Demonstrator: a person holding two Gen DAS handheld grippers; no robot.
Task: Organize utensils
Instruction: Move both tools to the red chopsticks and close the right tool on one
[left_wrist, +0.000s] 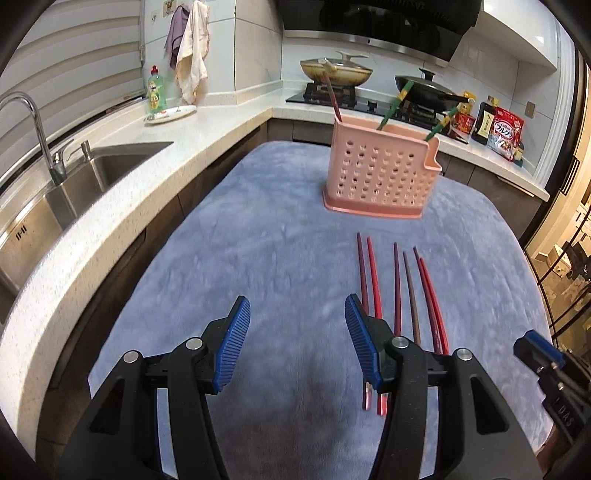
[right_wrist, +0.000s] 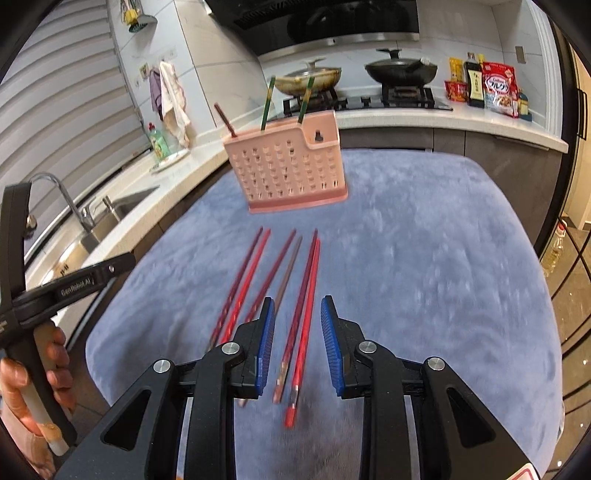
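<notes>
The blue-grey plush table (left_wrist: 258, 229) fills both views, and near its far edge, toward twelve o'clock, stands the pink perforated holder (left_wrist: 380, 173), upright, already carrying one dark red chopstick at its left end and two green ones further right, so the sorting looks partly done. The step in hand seems to be the reach for the next pieces: six chopsticks (right_wrist: 280, 280) lie loose on the cloth between the holder and the cameras, roughly parallel in three pairs, their tips aimed at the holder. They are slim, glossy, red to dark maroon with one browner stick in the middle pair. The right hand-held gripper (right_wrist: 297, 339) is released, nothing pinched, its blue ribbed pads standing astride the right-hand pair, whose butt ends reach toward six o'clock beneath it; whether the pads touch the cloth I cannot tell. The left hand-held gripper (left_wrist: 297, 343) is likewise released, wider apart and empty, with the left-hand pair running under its right finger at about three o'clock. The next move likely calls for lowering each onto a pair, squeezing so both sticks are caught together, then lifting and tipping them tips-down into the holder; thin slick sticks on soft pile may roll or cross when squeezed.
</notes>
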